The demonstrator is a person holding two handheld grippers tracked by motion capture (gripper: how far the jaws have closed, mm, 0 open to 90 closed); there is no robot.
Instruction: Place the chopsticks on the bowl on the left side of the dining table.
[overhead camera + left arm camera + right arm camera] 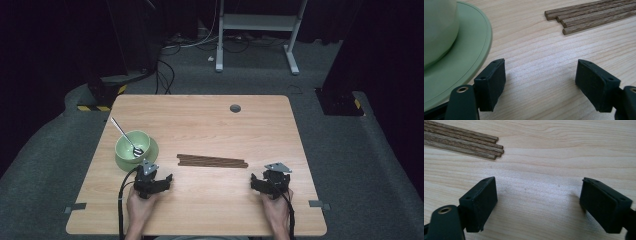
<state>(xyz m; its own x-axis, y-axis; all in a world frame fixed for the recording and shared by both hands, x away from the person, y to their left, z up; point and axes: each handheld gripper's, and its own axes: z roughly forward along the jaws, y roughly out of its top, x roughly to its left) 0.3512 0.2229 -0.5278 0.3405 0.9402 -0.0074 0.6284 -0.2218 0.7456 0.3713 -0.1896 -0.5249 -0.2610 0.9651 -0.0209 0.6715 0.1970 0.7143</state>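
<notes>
A pale wooden worktop (210,125) with fine, wavy grain and rounded corners. Near its middle lies a bundle of dark brown wooden sticks (212,161) — slim, square-cut, laid side by side in a flat row running left to right, their ends slightly staggered. In the left gripper view their blunt ends (564,18) show coarse, open grain.

At the left sits a smooth, glossy pale-green bowl (132,145) on a matching round saucer (150,152) with a broad flat rim; a shiny metal spoon (126,136) leans in the bowl, handle pointing up and away.

The left gripper (167,178), matte black and blocky, rests low on the worktop just beside the saucer, near the sticks' left end. Its jaws stand wide apart with only bare wood between them. The right gripper (254,180) sits near the sticks' right end — its rubbery, rectangular jaws also spread wide, holding nothing. Each is held by a hand from the near edge.
</notes>
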